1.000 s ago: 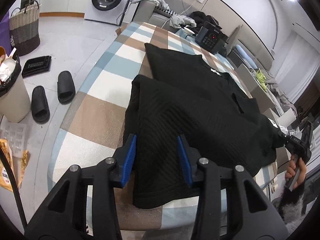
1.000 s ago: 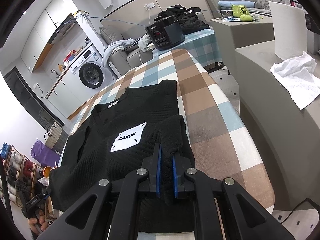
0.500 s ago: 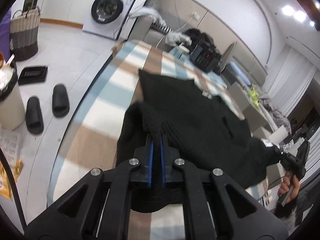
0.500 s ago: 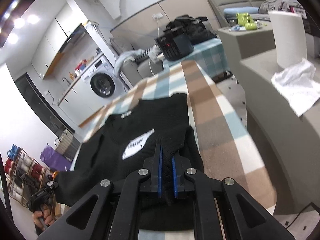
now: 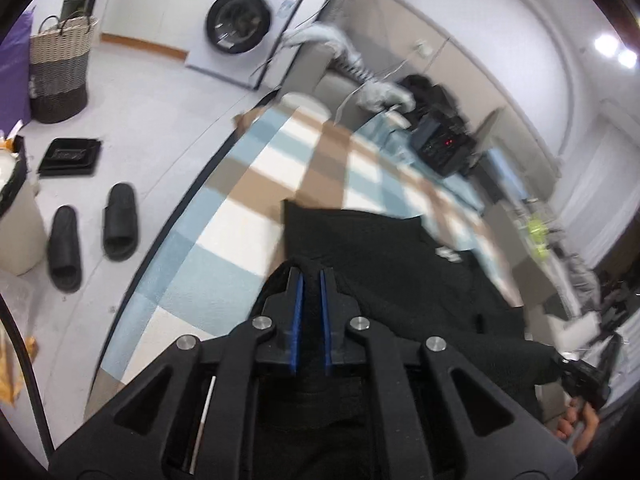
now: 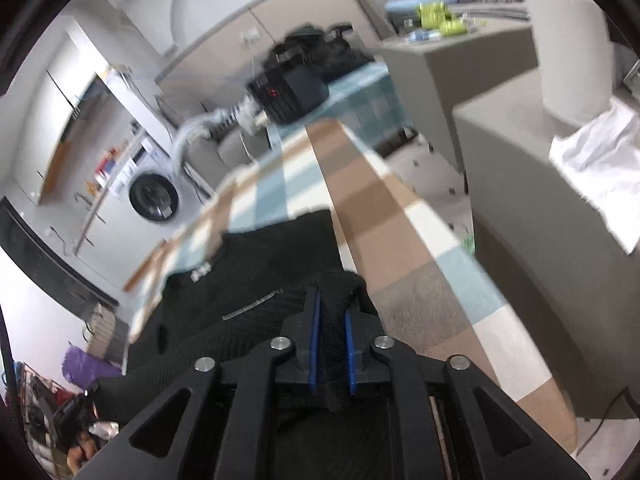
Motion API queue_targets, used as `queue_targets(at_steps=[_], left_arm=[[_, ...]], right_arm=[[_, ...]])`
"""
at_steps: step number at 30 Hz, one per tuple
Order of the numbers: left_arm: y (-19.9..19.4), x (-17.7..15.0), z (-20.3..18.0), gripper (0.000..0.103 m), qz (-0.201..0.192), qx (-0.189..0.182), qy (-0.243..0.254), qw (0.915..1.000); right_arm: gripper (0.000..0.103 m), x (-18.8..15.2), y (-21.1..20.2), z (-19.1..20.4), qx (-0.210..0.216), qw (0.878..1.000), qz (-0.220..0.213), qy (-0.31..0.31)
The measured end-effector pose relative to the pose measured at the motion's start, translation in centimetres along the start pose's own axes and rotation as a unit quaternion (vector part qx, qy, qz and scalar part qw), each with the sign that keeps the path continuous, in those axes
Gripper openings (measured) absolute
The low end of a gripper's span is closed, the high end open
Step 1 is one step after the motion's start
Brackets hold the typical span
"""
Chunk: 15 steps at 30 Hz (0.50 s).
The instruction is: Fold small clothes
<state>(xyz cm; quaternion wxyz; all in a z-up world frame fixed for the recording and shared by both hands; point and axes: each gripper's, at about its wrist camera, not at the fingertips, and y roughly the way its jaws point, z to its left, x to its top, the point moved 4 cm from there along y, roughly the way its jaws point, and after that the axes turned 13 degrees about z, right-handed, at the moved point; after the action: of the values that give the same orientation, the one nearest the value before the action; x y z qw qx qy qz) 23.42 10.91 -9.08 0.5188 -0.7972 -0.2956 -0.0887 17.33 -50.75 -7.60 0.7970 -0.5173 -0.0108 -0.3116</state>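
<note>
A black knit sweater (image 5: 400, 272) lies on the checked table (image 5: 248, 200). My left gripper (image 5: 311, 280) is shut on a raised corner of its near edge and holds it above the table. My right gripper (image 6: 331, 304) is shut on the other near corner of the sweater (image 6: 248, 280), a bunch of knit pinched between the blue pads (image 6: 314, 320). The near part of the sweater hangs lifted between the two grippers; the far part rests on the checked table (image 6: 400, 240). Its white label (image 6: 252, 305) shows edge-on.
A black appliance (image 5: 444, 148) and a pile of clothes stand at the table's far end. Black slippers (image 5: 120, 224), a woven basket (image 5: 60, 68) and a washing machine (image 5: 240, 28) are on the floor side. A grey counter (image 6: 540, 200) with white cloth stands to the right.
My left gripper closed on the sweater's near edge. Both grippers have since lifted the near edge and carried it forward over the garment; the label now shows edge-on.
</note>
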Motion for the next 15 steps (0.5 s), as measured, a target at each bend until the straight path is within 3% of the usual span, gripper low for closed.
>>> queue_targets(at_steps=[2, 3, 5, 6, 7, 15], left_arm=[[1.1, -0.4, 0.3, 0.004, 0.026, 0.007, -0.001, 0.9996], [1.1, -0.7, 0.4, 0.007, 0.027, 0.006, 0.000, 0.9996], [0.7, -1.3, 0.8, 0.027, 0.027, 0.015, -0.002, 0.9995], [0.5, -1.7, 1.2, 0.047, 0.027, 0.020, -0.007, 0.9994], [0.1, -2.2, 1.6, 0.057, 0.023, 0.023, -0.014, 0.9994], [-3.8, -9.1, 4.1, 0.058, 0.053, 0.060, 0.001, 0.9968]], right_arm=[[0.029, -0.6, -0.6, -0.4, 0.002, 1.000, -0.007, -0.008], [0.040, -0.9, -1.0, -0.7, 0.006, 1.000, -0.009, -0.009], [0.044, -1.6, -1.8, -1.4, 0.013, 1.000, -0.010, -0.012], [0.044, -2.1, -2.2, -2.0, 0.006, 1.000, -0.004, -0.011], [0.044, -2.5, -2.4, -2.3, 0.002, 1.000, 0.000, -0.011], [0.044, -9.0, -2.9, -3.0, -0.018, 0.993, 0.078, -0.084]])
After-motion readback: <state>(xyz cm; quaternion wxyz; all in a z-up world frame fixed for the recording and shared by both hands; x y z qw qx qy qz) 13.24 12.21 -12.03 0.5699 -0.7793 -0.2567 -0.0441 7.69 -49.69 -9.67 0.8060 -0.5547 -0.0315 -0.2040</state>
